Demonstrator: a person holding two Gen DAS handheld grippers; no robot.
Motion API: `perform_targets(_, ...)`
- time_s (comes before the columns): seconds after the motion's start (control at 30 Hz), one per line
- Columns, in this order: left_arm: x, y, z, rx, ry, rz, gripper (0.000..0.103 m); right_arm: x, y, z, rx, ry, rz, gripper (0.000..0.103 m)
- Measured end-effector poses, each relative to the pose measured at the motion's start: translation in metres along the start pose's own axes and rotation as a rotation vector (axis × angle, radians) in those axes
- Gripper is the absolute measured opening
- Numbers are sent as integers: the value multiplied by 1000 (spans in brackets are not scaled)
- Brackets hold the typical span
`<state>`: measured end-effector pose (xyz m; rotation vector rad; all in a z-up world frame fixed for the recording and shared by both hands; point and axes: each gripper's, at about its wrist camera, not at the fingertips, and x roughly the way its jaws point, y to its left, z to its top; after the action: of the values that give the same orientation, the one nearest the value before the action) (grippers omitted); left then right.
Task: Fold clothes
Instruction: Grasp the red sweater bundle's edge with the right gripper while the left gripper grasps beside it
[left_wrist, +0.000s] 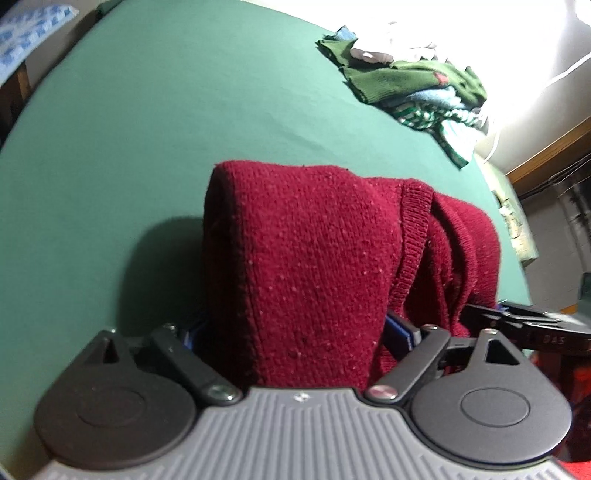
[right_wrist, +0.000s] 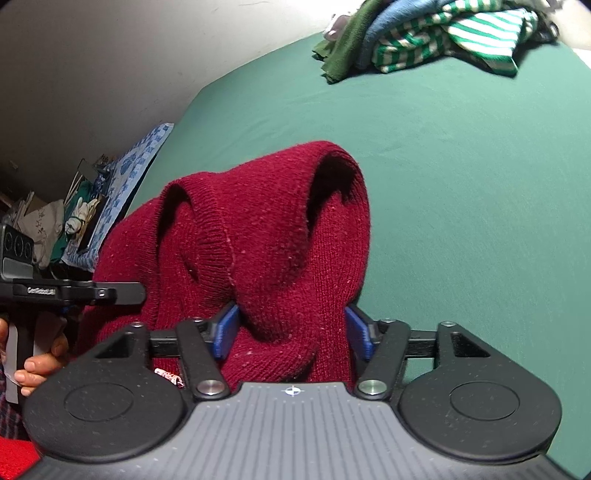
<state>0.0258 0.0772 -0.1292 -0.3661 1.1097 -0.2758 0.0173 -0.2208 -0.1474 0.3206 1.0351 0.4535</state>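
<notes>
The dark red knitted sweater (left_wrist: 314, 251) is thick, with ribbed edges, on a green sheet (left_wrist: 147, 129). It is bunched between the blue pads of the left gripper (left_wrist: 295, 328) and the right gripper (right_wrist: 291, 332), and both hold it.

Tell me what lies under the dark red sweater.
The dark red sweater is draped over both grippers, left gripper and right gripper, above the green bed sheet. Their fingertips are covered by the knit, as is anything on the sheet directly beneath.
</notes>
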Motion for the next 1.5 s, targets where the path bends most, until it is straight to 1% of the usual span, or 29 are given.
perform_targets(0.1,4,-9,-2,18,-7,54,88,2,8,0,-22,-1,-38,60)
perform_targets(0.23,10,-22,-5,71,-13,124,89,6,13,0,-23,-4,-69,65)
perform_targets(0.33,13,-24,-4,75,-9,145,90,8,12,-1,-4,-7,-72,68)
perform_targets(0.43,15,-26,-4,73,-4,157,92,9,12,-1,3,-11,-73,69)
perform_targets(0.5,17,-29,-4,81,-4,171,94,9,12,-2,5,-16,-66,67)
perform_targets(0.6,21,-32,-4,92,-3,188,96,7,12,-5,0,-27,-40,57)
perform_targets(0.67,22,-32,-3,89,0,189,96,6,13,-6,-8,-30,-34,53)
perform_targets(0.8,22,-31,-3,88,-1,191,96,6,19,-7,-26,-34,-50,52)
perform_targets(0.83,22,-31,-3,89,-3,192,96,6,20,-6,-26,-34,-55,54)
perform_targets(0.93,22,-32,-4,90,-8,193,96,9,18,-5,-12,-34,-67,63)
perform_targets(1.03,23,-32,-4,95,-8,192,96,11,15,-4,2,-34,-67,69)
perform_targets(1.1,25,-32,-3,102,-1,186,100,12,14,-4,6,-34,-66,70)
perform_targets(1.2,28,-35,-3,121,0,189,101,12,15,-5,3,-38,-66,71)
perform_targets(1.23,28,-35,-3,122,-1,188,101,12,15,-5,1,-38,-66,70)
perform_targets(1.27,28,-34,-3,122,-2,188,101,12,16,-5,-2,-38,-65,66)
perform_targets(1.37,27,-33,-3,120,0,186,100,11,18,-5,-17,-38,-54,59)
perform_targets(1.5,26,-35,-2,125,-6,179,92,11,21,-5,-27,-43,-59,55)
